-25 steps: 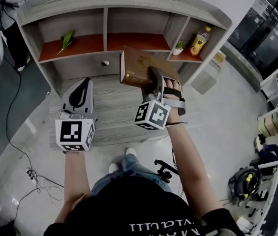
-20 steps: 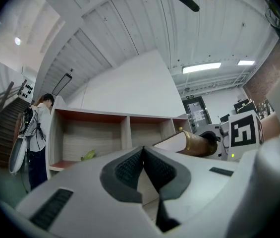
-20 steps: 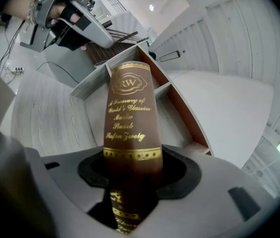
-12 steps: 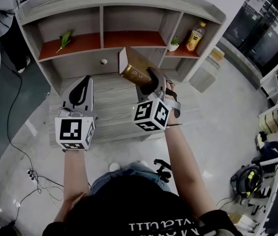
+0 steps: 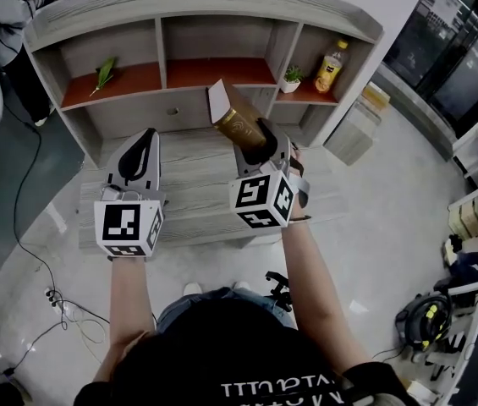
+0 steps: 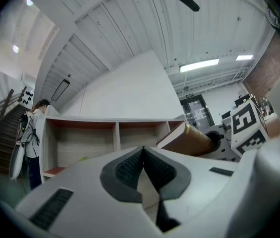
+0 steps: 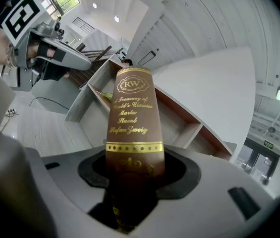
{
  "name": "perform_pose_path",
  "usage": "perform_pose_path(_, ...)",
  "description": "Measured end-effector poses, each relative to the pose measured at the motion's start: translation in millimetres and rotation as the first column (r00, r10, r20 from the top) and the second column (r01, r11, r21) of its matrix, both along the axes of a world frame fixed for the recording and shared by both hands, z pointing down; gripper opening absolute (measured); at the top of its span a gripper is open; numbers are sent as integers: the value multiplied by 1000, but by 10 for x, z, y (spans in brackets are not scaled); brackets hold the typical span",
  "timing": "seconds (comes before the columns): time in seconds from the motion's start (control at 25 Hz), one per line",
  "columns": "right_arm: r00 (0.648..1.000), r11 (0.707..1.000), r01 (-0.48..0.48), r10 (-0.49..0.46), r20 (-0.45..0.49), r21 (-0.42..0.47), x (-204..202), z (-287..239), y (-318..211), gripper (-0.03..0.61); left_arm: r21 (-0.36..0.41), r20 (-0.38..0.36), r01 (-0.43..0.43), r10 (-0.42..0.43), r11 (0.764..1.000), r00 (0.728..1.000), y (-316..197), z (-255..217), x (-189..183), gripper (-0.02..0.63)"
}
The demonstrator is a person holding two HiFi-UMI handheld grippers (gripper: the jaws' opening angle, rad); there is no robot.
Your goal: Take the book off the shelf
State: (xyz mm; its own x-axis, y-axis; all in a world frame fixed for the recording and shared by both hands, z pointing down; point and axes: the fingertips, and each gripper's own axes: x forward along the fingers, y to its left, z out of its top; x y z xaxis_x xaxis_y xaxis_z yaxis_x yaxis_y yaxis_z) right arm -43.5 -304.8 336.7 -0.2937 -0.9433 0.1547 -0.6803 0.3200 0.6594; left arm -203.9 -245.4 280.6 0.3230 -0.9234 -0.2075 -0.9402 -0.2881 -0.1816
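A person's right gripper is clamped on a brown hardback book, holding it in the air clear of the grey wooden shelf unit and above the middle of the counter at its foot. The left gripper, near the counter's left half, is closed on nothing, its dark pads meeting at the tips. Only the right gripper view reads the spine: gold bands, an "RW" emblem and the name Stefan Zweig, with the jaws pressing the covers on either side. Only the left gripper view shows the book side-on, its pale page block toward the shelf, and a person standing by a staircase past the shelf's left end. The head view alone takes in the shelf's contents: a green leafy sprig in the left compartment, a small potted plant and a yellow drink bottle in the right one.
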Motion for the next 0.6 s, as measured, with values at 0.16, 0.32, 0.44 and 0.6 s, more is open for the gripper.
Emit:
perform_pose_path(0.16, 998, 1000, 7, -7, 68, -4, 142, -80, -16, 233, 1, 12, 6, -6, 1000, 1000, -28, -12, 146, 11)
perform_pose_path(0.32, 992, 999, 37, -36, 124, -4, 254, -148, -21, 233, 0, 20, 12, -12, 1000, 1000, -78, -21, 260, 11)
perform_pose_path(0.44, 987, 999, 44, -42, 158, -6, 344, -187, -29, 233, 7, 19, 16, -16, 1000, 1000, -127, -51, 334, 11)
perform_pose_path(0.6, 979, 999, 47, -44, 200, -9, 464, -233, -43, 233, 15, 22, 14, -14, 1000, 1000, -188, -96, 429, 11)
